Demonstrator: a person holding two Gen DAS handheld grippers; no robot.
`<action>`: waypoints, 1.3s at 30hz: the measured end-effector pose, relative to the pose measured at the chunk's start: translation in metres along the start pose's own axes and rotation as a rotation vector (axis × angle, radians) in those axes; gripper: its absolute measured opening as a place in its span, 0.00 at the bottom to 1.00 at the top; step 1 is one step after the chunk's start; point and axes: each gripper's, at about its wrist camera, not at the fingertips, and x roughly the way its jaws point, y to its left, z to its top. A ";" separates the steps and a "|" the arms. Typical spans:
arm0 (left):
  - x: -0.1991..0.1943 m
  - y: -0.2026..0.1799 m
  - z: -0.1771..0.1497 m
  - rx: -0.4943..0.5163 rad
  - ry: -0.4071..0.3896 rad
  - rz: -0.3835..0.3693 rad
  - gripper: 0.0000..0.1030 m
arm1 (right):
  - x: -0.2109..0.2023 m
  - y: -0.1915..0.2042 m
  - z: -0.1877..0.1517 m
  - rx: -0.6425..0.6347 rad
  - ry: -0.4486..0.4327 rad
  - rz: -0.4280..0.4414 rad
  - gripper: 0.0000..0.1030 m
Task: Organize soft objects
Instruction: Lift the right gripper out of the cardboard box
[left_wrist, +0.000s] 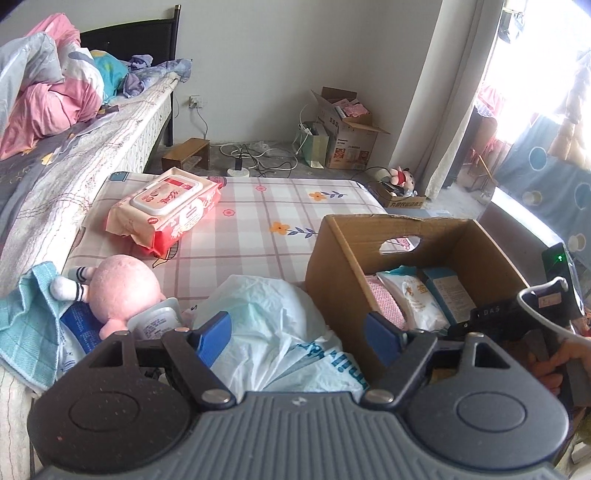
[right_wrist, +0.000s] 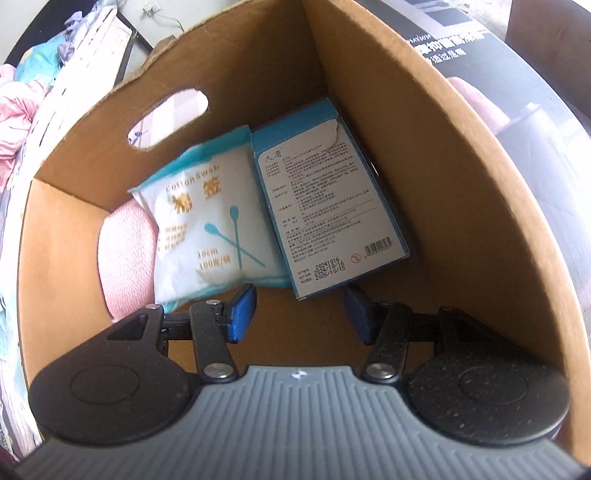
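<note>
An open cardboard box (left_wrist: 332, 258) stands on the checked mattress (left_wrist: 295, 206). Inside lie a white cotton swab pack (right_wrist: 207, 221), a blue and white carton (right_wrist: 325, 206) and a pink knitted item (right_wrist: 125, 254). My right gripper (right_wrist: 301, 314) reaches down into the box (right_wrist: 443, 221). It is open, and its pads stand just short of the carton's near end without touching it. My left gripper (left_wrist: 297, 334) is open above a white plastic-wrapped pack (left_wrist: 273, 314) beside the box. To the left lie a pink plush toy (left_wrist: 122, 288), a teal towel (left_wrist: 26, 321) and a pink wet wipes pack (left_wrist: 166, 210).
A bed with pink and grey quilts (left_wrist: 48, 99) runs along the left. On the floor beyond the mattress are a wooden stool (left_wrist: 186, 153), cables with a power strip (left_wrist: 240, 171), open cartons (left_wrist: 351, 136) and a small doll (left_wrist: 400, 177). A hand (left_wrist: 554, 362) holds the right gripper.
</note>
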 end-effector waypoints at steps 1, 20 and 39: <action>-0.001 0.003 -0.002 -0.001 0.002 0.005 0.78 | 0.001 0.000 0.001 -0.004 -0.013 -0.005 0.51; -0.065 0.066 -0.054 -0.042 -0.079 0.170 0.81 | -0.078 0.040 -0.025 -0.102 -0.118 0.040 0.73; -0.059 0.112 -0.053 0.000 -0.189 0.286 0.77 | -0.099 0.297 -0.054 -0.492 -0.069 0.520 0.73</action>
